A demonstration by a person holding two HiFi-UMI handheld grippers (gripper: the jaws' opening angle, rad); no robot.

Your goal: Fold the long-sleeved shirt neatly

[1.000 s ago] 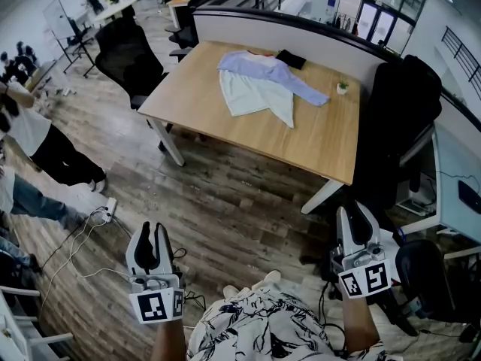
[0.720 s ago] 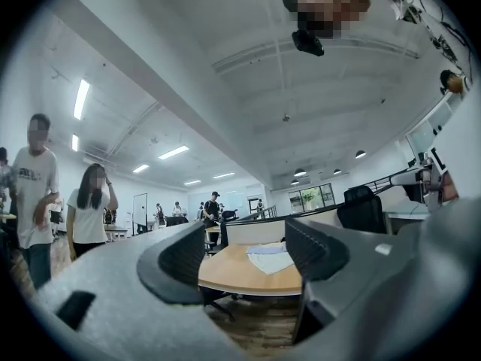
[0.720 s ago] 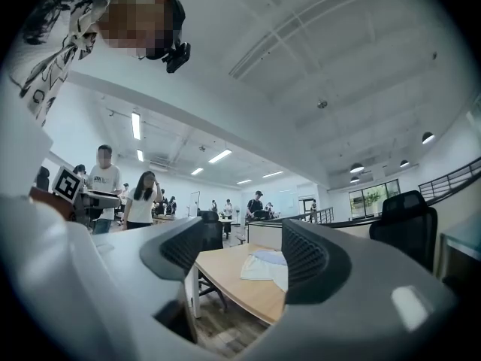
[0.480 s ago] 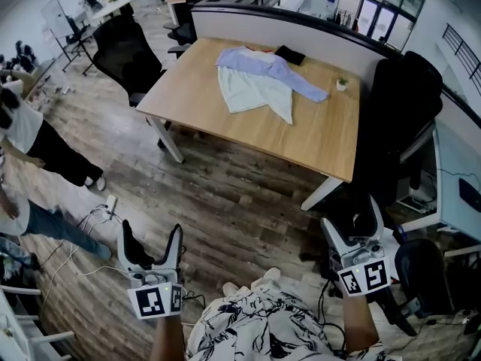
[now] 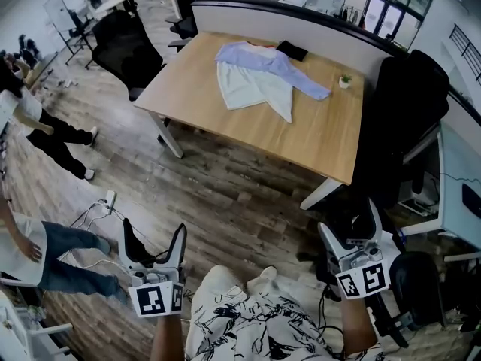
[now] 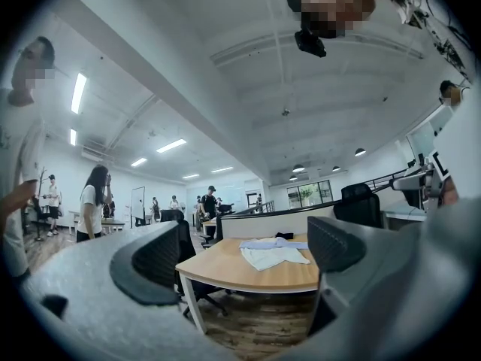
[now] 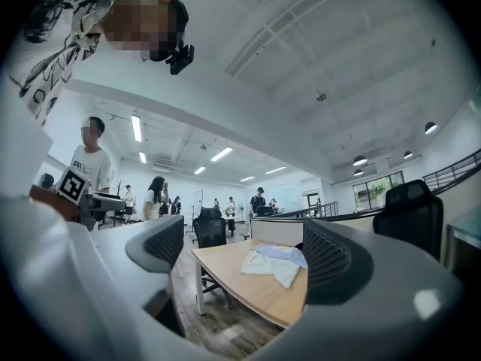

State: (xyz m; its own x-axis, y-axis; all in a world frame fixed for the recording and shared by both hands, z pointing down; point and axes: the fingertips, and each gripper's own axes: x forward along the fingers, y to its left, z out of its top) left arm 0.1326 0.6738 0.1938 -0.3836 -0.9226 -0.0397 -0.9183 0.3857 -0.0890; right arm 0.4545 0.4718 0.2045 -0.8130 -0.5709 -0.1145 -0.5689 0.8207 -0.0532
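Observation:
The long-sleeved shirt (image 5: 259,77), white with a pale blue sleeve across it, lies crumpled on the far half of a wooden table (image 5: 316,134). I stand on the floor well short of the table. My left gripper (image 5: 154,241) hangs low at the left and my right gripper (image 5: 349,228) low at the right, both pointing level towards the table. The jaws of both are opening and nothing is between them. The left gripper view frames the shirt (image 6: 274,251) far off between its pads (image 6: 150,265). In the right gripper view the shirt (image 7: 274,265) is just as distant.
A black office chair (image 5: 128,47) stands at the table's left end and another (image 5: 406,119) at its right. A black item (image 5: 291,50) and a small potted plant (image 5: 344,82) sit behind the shirt, by a partition (image 5: 301,28). People (image 5: 37,119) walk at left; cables (image 5: 90,216) lie on the floor.
Both grippers' jaws have spread from nearly shut to wide. Both grippers sit slightly lower in the head view. The people at left have walked on.

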